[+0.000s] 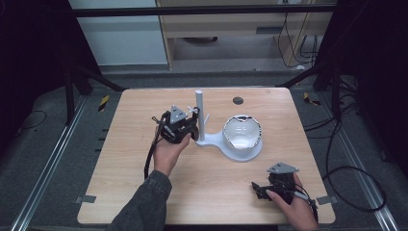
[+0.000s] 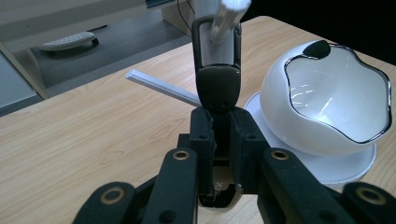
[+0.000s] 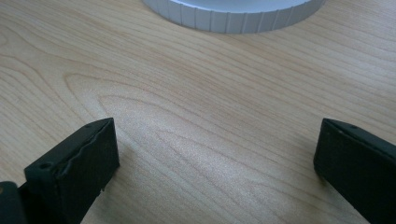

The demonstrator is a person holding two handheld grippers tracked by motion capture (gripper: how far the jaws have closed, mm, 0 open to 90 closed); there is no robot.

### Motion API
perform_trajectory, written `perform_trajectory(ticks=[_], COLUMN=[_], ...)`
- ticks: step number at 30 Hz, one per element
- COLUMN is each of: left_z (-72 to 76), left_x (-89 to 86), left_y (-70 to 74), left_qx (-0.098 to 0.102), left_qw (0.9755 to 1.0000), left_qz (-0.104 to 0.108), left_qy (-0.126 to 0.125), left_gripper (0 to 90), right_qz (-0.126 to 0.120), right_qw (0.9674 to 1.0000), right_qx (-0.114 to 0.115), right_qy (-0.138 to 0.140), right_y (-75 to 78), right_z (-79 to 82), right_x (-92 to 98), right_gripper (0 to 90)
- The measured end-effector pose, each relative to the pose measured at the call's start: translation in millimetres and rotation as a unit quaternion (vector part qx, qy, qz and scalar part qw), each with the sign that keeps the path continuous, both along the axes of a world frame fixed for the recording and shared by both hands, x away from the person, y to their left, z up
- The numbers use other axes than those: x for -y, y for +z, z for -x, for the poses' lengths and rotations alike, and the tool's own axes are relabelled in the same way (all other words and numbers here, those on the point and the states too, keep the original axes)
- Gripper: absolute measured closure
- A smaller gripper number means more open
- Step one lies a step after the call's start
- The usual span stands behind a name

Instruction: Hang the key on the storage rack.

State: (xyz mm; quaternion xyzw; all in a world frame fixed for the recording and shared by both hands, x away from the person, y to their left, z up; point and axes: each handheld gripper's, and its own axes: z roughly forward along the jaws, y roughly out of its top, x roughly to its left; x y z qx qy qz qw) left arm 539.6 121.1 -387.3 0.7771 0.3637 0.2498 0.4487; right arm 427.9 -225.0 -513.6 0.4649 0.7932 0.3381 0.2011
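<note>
- Left gripper is clamped on a small, light, rigid key fob, its loop at the stand's peg near the bench's far edge.
- Gripping the fob's black body looks safest; the plastic seems slippery.
- Right gripper rests with jaws apart near the bench's near right corner.

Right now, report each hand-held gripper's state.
Left hand-held gripper: shut on the key fob, its loop over the stand's peg.
Right hand-held gripper: open, empty.

A white stand with a post and a bowl is being carried by the wooden table, right of centre, toward the far edge.
</note>
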Motion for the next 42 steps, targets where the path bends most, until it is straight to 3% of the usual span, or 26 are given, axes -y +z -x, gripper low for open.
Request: perform_trajectory(ticks=[24,42], left_z=[-4.4,-5.8], left_x=[3.4,4.5], left_y=[-3.9,-4.6], left_qx=[-0.005,-0.006], left_qw=[0.9998,0.9998], left_qz=[0.02,0.021], left_qy=[0.0,0.0], left_gripper=[79.5,79.0], right_qz=[0.001,-0.001], right_qw=[1.0,1.0], right_qx=[0.0,-0.001], right_qy=[0.0,0.0], right_y=[-0.1,0.1], right_z=[0.0,0.1], right_x=[0.1,0.0], right_gripper=[0.3,0.4])
